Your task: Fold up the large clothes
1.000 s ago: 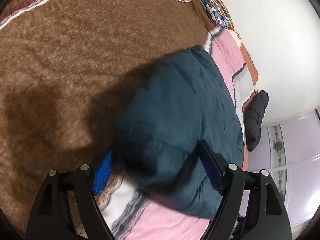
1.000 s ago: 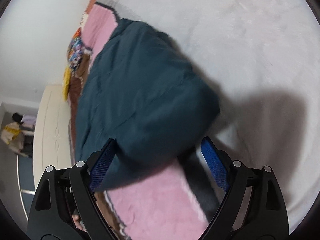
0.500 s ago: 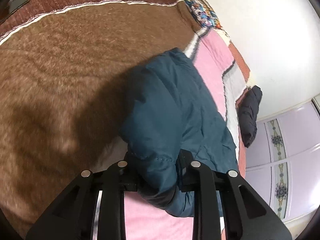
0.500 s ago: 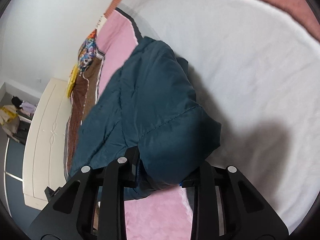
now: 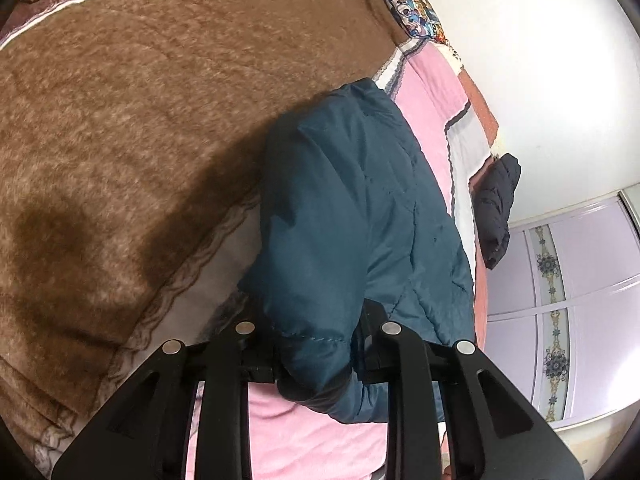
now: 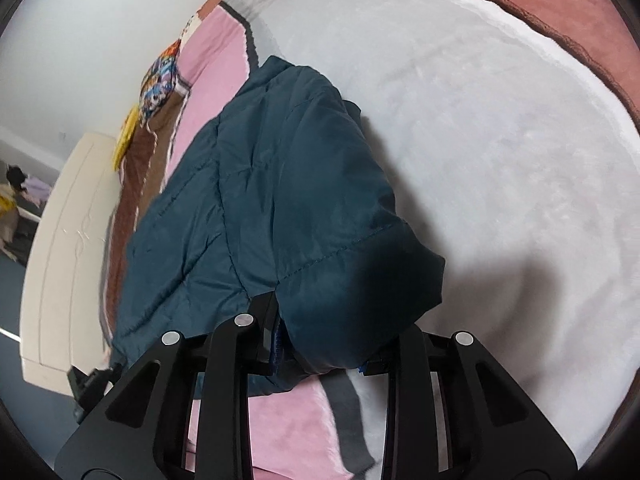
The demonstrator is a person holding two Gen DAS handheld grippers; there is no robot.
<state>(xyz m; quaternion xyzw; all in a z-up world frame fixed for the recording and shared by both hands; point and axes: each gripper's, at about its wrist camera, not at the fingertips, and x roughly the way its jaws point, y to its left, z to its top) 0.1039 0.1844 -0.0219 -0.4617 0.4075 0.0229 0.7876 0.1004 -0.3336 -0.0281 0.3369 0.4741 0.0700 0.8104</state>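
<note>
1. Left gripper (image 5: pixel 316 344): clenched on a padded fold of the teal jacket (image 5: pixel 360 208), fabric bulging out between both black fingers (image 5: pixel 224 364) and hiding the pads.
2. Right gripper (image 6: pixel 328 344): likewise clamped on a thick end of the same teal jacket (image 6: pixel 280 200), a stitched seam running across the cloth just ahead of the fingertips; a sliver of blue pad visible on the inner side of the left finger (image 6: pixel 276 344).
3. Teal jacket: stretched forward and away from the fingers in both views, lying on the bed, puffy and quilted, narrowing toward its far end.
4. Under and beside the left gripper: pink blanket (image 5: pixel 296 436) directly below the fingers, brown fuzzy blanket (image 5: pixel 120 120) spreading to their left and ahead, with a dark shadow just left of the jacket.
5. Right of the left gripper's fingers and farther ahead: a black garment (image 5: pixel 496 208) hanging at the bed edge, well apart from the jacket; lilac wardrobe doors (image 5: pixel 568 300) beyond it.
6. Around the right gripper: white fleecy blanket (image 6: pixel 480 140) to the right of and ahead of the fingers, pink blanket (image 6: pixel 288 428) below them, cream headboard (image 6: pixel 64 248) far to the left.
7. Far ahead in both views: a colourful patterned pillow (image 6: pixel 160 80) near the wall.
</note>
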